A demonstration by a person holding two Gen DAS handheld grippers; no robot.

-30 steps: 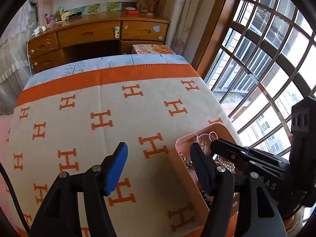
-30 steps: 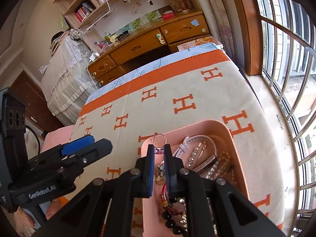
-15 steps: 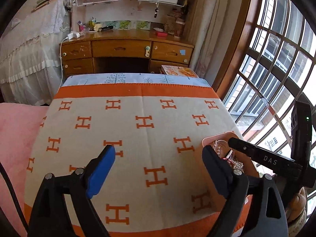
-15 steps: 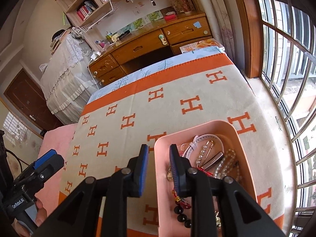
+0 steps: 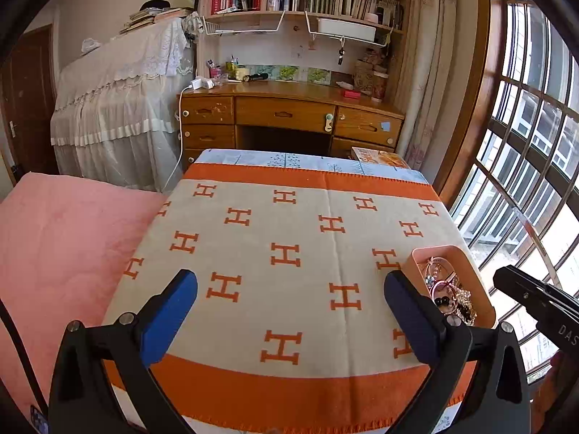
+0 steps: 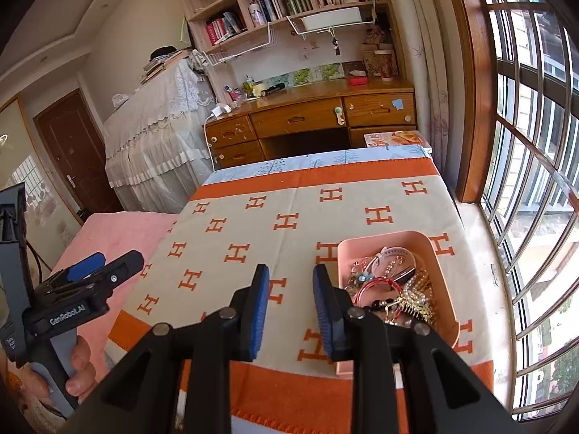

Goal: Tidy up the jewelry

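Observation:
A pink tray (image 5: 448, 251) (image 6: 383, 237) sits on the right side of the beige blanket with orange H marks (image 5: 289, 217) (image 6: 289, 217). A heap of jewelry (image 5: 448, 294) (image 6: 391, 285) fills it: bracelets, bead strings, a gold comb. My left gripper (image 5: 289, 285) hovers above the blanket left of the tray, jaws opening wide, nothing between them. My right gripper (image 6: 291, 275) hangs just left of the tray, jaws opening, nothing between its blue pads (image 6: 260, 303). A hand (image 6: 81, 365) holds the left gripper's handle at the left edge of the right wrist view.
A wooden desk (image 5: 289, 108) with drawers stands beyond the bed's far end. A barred window (image 6: 524, 181) runs along the right. A pink cover (image 5: 65, 246) lies left of the blanket. A printed box (image 5: 380, 157) lies at the bed's far right corner.
The right gripper let go of a ring-topped piece over the tray and pulled back and up. The left gripper opened wider and drew back to the left, away from the tray.

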